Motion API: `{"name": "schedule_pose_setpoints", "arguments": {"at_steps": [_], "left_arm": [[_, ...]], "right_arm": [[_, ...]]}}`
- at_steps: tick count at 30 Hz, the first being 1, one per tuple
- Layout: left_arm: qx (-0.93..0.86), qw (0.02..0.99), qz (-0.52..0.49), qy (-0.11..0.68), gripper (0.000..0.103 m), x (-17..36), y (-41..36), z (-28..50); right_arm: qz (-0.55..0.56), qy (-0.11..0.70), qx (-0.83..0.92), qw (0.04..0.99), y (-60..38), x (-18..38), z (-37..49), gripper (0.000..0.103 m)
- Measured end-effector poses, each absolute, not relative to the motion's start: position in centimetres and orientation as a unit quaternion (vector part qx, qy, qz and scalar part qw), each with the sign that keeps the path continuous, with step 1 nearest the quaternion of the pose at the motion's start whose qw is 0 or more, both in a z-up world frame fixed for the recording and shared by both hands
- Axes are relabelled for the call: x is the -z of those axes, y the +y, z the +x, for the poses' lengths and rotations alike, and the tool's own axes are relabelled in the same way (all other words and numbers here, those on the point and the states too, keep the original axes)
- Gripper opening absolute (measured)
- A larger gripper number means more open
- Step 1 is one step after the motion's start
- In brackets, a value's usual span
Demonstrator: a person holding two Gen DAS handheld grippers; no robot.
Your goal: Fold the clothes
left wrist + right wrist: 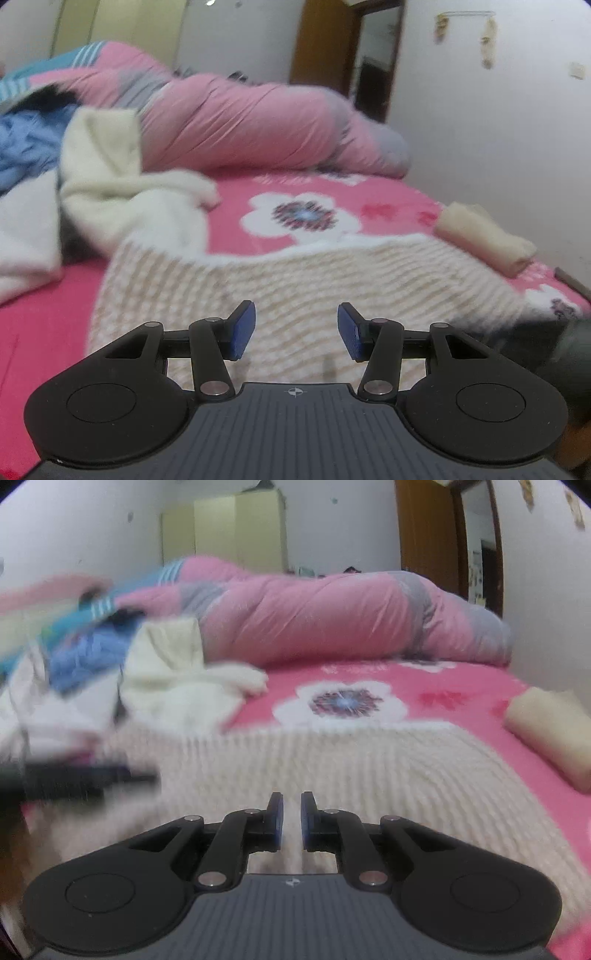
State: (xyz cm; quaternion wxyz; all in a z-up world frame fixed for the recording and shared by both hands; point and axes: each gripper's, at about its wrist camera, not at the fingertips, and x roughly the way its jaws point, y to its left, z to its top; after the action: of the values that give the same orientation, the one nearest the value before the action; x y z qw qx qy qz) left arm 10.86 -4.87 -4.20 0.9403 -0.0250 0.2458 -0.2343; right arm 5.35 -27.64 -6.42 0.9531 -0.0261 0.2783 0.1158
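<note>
A cream ribbed knit garment (295, 280) lies spread flat on the pink flowered bed sheet (388, 199). My left gripper (296, 330) hovers over its near part, open, with nothing between the blue pads. In the right wrist view the same knit garment (351, 768) fills the foreground. My right gripper (291, 819) is above it with only a narrow gap between the pads and no cloth pinched. A dark blur at the left of that view is the left gripper (74, 782).
A folded cream piece (484, 236) rests at the right edge of the bed. A pile of clothes sits at the left, with a white fleecy garment (122, 192) and a blue one (26, 144). A rolled pink duvet (240, 125) runs along the far side.
</note>
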Motion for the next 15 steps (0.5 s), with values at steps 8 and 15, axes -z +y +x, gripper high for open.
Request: {"name": "schedule_pose_setpoints", "arguments": {"at_steps": [8, 15], "left_arm": [[0.306, 0.92, 0.007, 0.246, 0.05, 4.5, -10.7, 10.0], [0.333, 0.896, 0.094, 0.277, 0.05, 7.6, -14.3, 10.4]], "right_arm": [[-0.004, 0.236, -0.066, 0.97, -34.5, 3.5, 3.5, 0.012], [0.002, 0.313, -0.034, 0.949, -45.1, 8.5, 4.2, 0.01]]}}
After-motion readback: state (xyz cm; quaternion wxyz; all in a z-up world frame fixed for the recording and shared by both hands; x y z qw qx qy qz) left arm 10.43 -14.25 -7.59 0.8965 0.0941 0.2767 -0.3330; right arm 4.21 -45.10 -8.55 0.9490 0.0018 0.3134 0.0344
